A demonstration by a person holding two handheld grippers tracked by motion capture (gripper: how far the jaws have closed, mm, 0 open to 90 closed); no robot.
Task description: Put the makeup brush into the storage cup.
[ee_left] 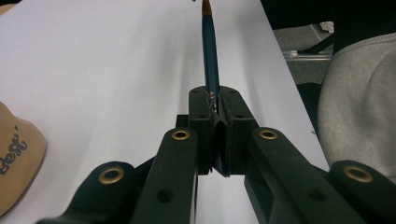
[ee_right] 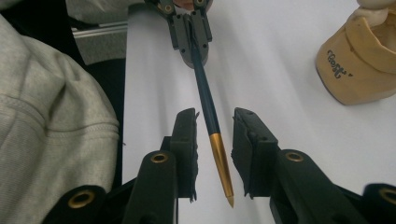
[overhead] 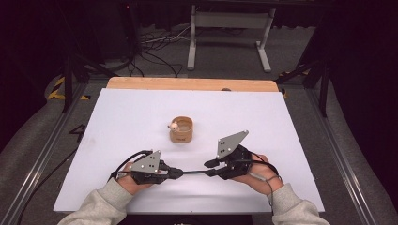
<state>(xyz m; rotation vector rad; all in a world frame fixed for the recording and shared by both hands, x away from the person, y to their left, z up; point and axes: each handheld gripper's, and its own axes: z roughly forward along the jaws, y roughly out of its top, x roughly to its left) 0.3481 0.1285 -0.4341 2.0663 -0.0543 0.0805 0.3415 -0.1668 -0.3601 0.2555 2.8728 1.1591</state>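
Pen (overhead: 190, 172) spans low over the white worktop (overhead: 117, 117) between both tools in the high view, near a wooden cup (overhead: 181, 130). Left gripper view: the left hand-held gripper (ee_left: 215, 105) is clamped on the blue barrel. Right gripper view: the right hand-held gripper (ee_right: 215, 140) stands wide, gold tip between its jaws, untouched.
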